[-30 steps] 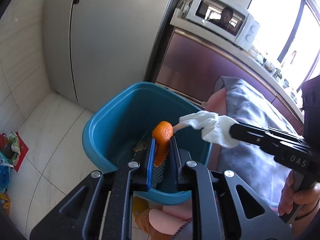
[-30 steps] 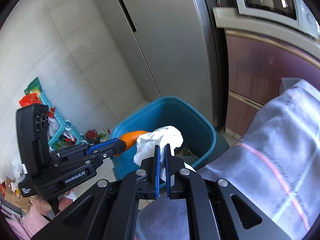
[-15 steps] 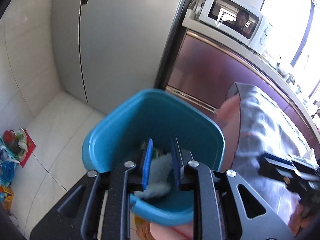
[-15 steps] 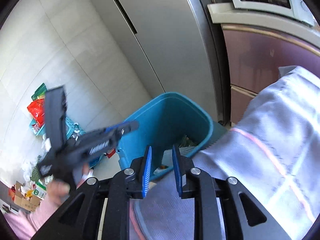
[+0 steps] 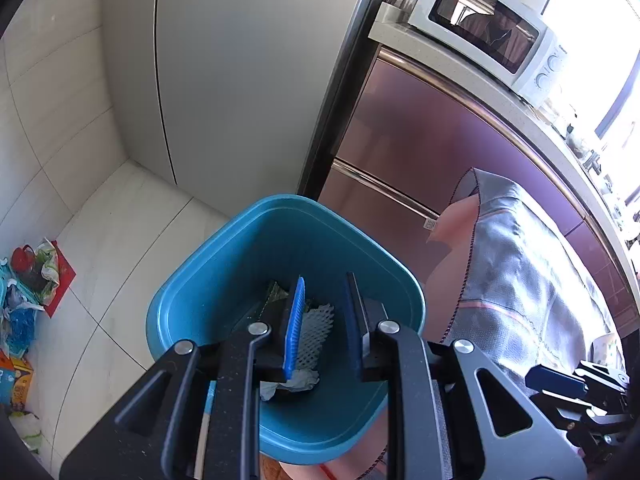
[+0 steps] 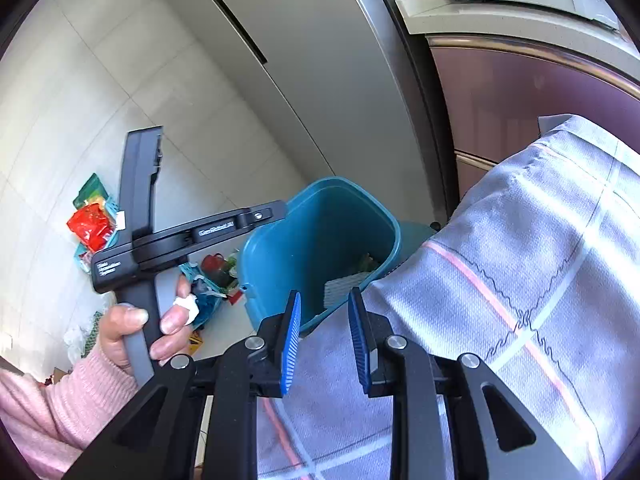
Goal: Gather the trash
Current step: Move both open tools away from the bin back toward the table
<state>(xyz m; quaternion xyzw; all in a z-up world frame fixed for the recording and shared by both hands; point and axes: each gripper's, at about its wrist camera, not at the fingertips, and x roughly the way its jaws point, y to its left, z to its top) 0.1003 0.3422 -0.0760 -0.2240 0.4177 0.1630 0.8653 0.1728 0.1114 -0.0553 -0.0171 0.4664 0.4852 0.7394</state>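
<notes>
Both my grippers hang released and empty, left gripper point(image 5: 324, 320) over the teal trash bin point(image 5: 192, 292), right gripper point(image 6: 324, 336) just opening above the checked tablecloth point(image 6: 520, 280).

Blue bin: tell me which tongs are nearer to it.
Left. The left tongs hang open right over the blue bin; the right tongs sit open farther back, over the grey plaid cloth.
</notes>
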